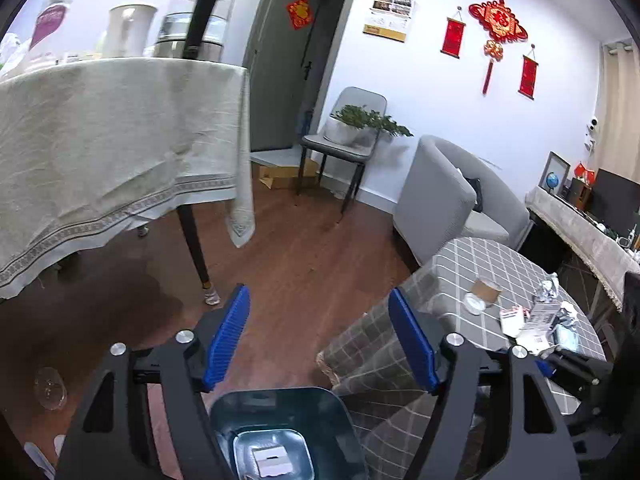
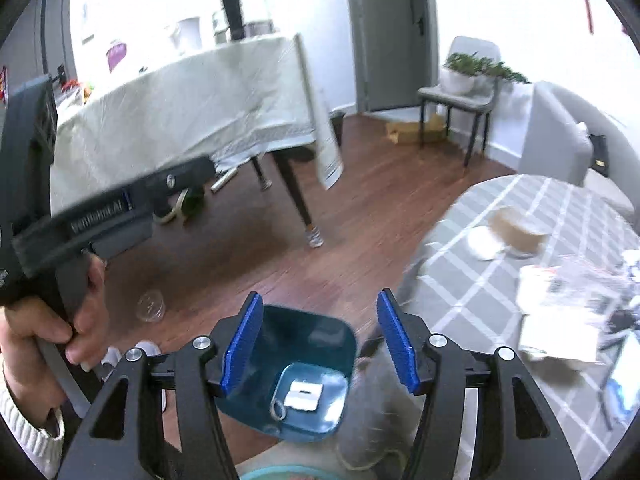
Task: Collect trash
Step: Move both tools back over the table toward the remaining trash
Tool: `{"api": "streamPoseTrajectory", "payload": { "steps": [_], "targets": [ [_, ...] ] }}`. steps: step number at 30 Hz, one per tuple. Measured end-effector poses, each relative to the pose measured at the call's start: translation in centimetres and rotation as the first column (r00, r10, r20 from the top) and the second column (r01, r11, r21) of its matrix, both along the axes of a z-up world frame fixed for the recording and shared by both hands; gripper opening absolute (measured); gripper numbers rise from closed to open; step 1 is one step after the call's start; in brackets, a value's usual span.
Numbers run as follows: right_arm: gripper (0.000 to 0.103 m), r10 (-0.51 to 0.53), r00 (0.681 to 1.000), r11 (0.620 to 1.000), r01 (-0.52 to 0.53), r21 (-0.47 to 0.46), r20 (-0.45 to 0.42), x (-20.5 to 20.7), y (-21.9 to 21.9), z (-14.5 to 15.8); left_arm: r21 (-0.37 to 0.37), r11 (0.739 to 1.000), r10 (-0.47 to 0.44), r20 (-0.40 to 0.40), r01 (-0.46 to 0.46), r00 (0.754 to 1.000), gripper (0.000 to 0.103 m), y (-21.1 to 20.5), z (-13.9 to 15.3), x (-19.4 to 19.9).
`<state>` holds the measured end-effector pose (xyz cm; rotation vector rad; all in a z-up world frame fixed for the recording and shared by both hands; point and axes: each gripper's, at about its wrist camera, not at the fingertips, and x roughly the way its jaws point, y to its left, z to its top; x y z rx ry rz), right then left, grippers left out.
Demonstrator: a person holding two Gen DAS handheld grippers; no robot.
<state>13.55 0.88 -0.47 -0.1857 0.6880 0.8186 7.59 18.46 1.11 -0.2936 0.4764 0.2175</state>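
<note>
Trash first: a teal plastic waste bin (image 2: 296, 372) is sitting on the brown wood floor (image 1: 304, 256), directly below both grippers, with 1 flat white paper piece (image 2: 303, 395) and a small ring-shaped scrap lying on its bottom.

Going left to right. At far left, a clear plastic cup (image 2: 151, 306) is lying on the floor, well apart from the bin, not yet collected. Behind it, a table under a pale green-grey cloth (image 1: 120, 136) is carrying a glass kettle (image 1: 196, 16) and a white jug.

In the right wrist view, a hand (image 2: 44, 344) in a white knit sleeve is gripping the handle of the left gripper (image 1: 320, 344). Its 2 blue-padded jaws are standing wide apart, nothing between them. The right gripper (image 2: 320, 344) is also showing parted jaws with nothing held; only the bin is showing through the gap.

To the right, a round table with a grey checked cloth (image 1: 472, 264), just beside the bin, is bearing the remaining litter: a brown paper cup (image 1: 486, 290) on its side, a white round lid (image 1: 474, 304) touching it, white paper sheets (image 1: 532, 320), and crumpled foil or plastic wrappers (image 1: 548, 284) farther right.

Judgement: the task is looking early, with few pieces binned and both grippers empty. The tabletop litter and floor cup are still waiting.
</note>
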Motion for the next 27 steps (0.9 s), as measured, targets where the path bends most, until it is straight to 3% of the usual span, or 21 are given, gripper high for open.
{"api": "streamPoseTrajectory", "payload": {
  "steps": [15,20,27],
  "targets": [
    [0.077,-0.203,0.974,0.978,0.198,0.062,0.097,1.4,-10.3,2.2,0.058,0.991,-0.120,-0.003,0.120,0.993,0.093,-8.5,1.7,3.1],
    [0.084,-0.257,0.954,0.966,0.259,0.007,0.156,1.8,-12.7,1.9,0.030,0.988,-0.152,-0.029,0.153,0.988,0.095,-10.8,1.6,4.3],
    [0.091,-0.323,0.936,0.946,0.326,0.001,0.138,2.6,-16.1,1.0,0.032,0.980,-0.195,-0.070,0.197,0.978,0.097,-14.7,1.5,6.1]
  ]
}}
